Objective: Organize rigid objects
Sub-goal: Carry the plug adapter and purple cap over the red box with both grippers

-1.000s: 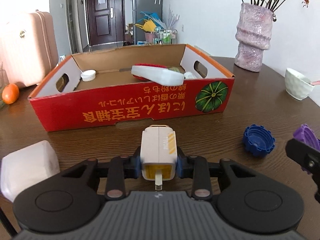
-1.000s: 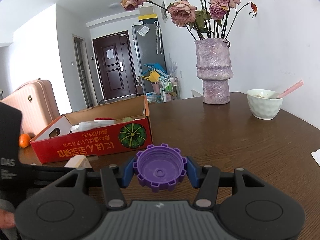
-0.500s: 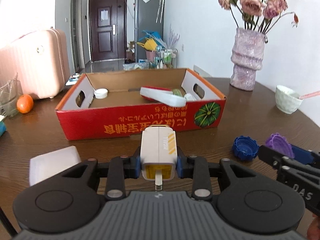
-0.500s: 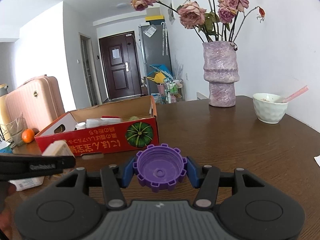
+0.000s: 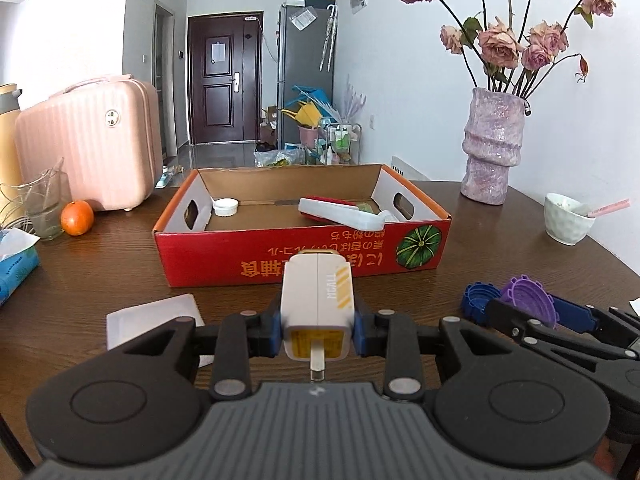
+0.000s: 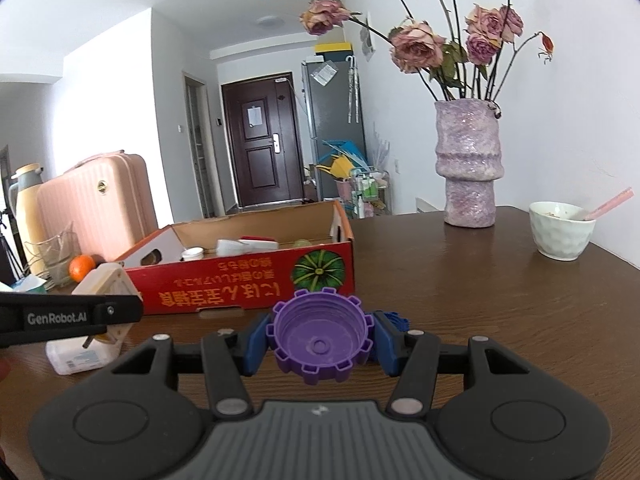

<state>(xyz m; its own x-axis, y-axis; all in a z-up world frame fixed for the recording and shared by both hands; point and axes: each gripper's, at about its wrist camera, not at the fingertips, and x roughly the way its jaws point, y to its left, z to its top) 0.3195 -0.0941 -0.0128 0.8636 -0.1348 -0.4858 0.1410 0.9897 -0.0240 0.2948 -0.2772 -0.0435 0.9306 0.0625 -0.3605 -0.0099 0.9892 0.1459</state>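
Colours here: the cardboard box (image 5: 304, 258) is bright red with orange-yellow lettering and a green striped pumpkin print, plain brown inside. The charger (image 5: 318, 304) is off-white with yellow diagonal stripes. Notched cap (image 6: 320, 340) is purple, the other cap (image 5: 478, 300) deep blue. Pink suitcase (image 5: 90, 144) at left, speckled lilac vase (image 5: 494, 148) upper right, dark brown wood-grain table (image 6: 500, 300).

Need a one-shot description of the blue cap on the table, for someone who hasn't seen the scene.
Start at the red cardboard box on the brown table, then look at the bare wood off its pumpkin-printed corner. The blue cap lies there, notched around its rim. The purple cap beside it is gripped in the right gripper; the blue one rests loose.
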